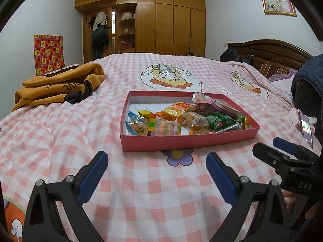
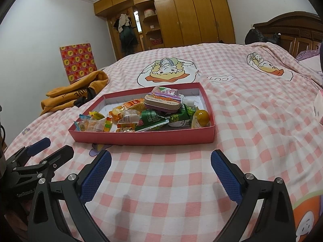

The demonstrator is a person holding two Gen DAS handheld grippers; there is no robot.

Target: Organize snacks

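A shallow red box (image 1: 187, 142) (image 2: 145, 138) lies on the pink checked bedspread and holds several wrapped snacks. Among them are a green packet (image 1: 220, 121) (image 2: 155, 121), orange packets (image 1: 177, 109) (image 2: 133, 104), a flat tin (image 2: 162, 101) on top and a yellow jelly cup (image 2: 202, 117) in the near right corner. My left gripper (image 1: 156, 161) hovers open over the bedspread just short of the box, nothing between its fingers. My right gripper (image 2: 161, 160) is likewise open and empty in front of the box. Each gripper shows at the edge of the other's view.
A folded orange hoodie (image 1: 60, 86) (image 2: 76, 94) lies on the bed at the left. A phone (image 1: 305, 128) rests at the right bed edge beside a dark jacket (image 1: 310, 74). A wooden wardrobe (image 1: 161, 20) and a headboard (image 1: 270, 54) stand behind the bed.
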